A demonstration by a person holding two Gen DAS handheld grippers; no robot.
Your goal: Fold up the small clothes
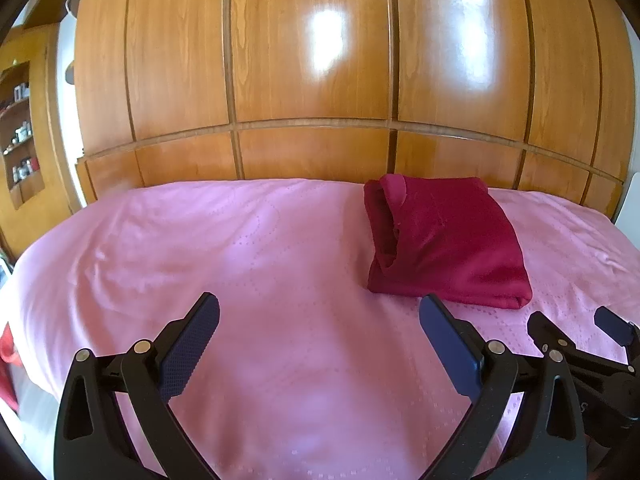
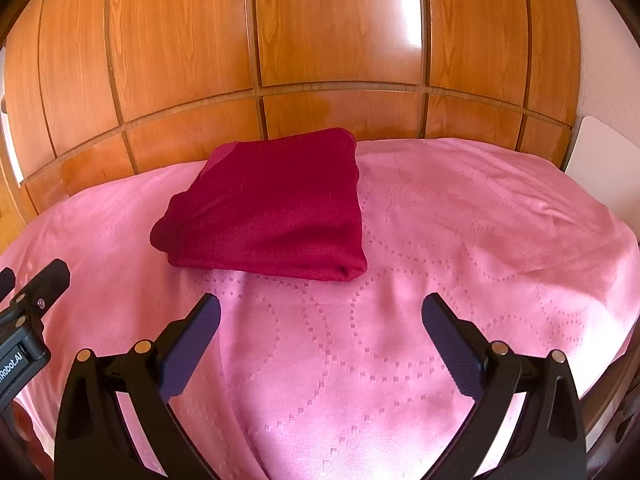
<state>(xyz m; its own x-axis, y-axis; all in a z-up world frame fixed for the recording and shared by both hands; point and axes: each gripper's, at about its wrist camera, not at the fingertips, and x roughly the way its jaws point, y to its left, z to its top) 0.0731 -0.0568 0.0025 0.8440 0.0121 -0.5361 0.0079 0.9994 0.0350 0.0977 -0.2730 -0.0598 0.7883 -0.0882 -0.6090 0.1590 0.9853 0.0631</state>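
A dark red garment [image 1: 448,240] lies folded into a compact rectangle on the pink bedspread [image 1: 260,260], near the far edge by the wardrobe. It also shows in the right wrist view [image 2: 272,208]. My left gripper [image 1: 320,312] is open and empty, hovering over bare bedspread to the left of and nearer than the garment. My right gripper [image 2: 320,312] is open and empty, just in front of the garment's near edge, not touching it. The right gripper also shows at the right of the left wrist view [image 1: 572,324].
A glossy wooden wardrobe [image 1: 312,80] stands right behind the bed. Shelves with small bottles [image 1: 22,136] are at the far left. A red cloth [image 1: 8,352] hangs at the bed's left edge. A white panel [image 2: 604,152] stands at the right.
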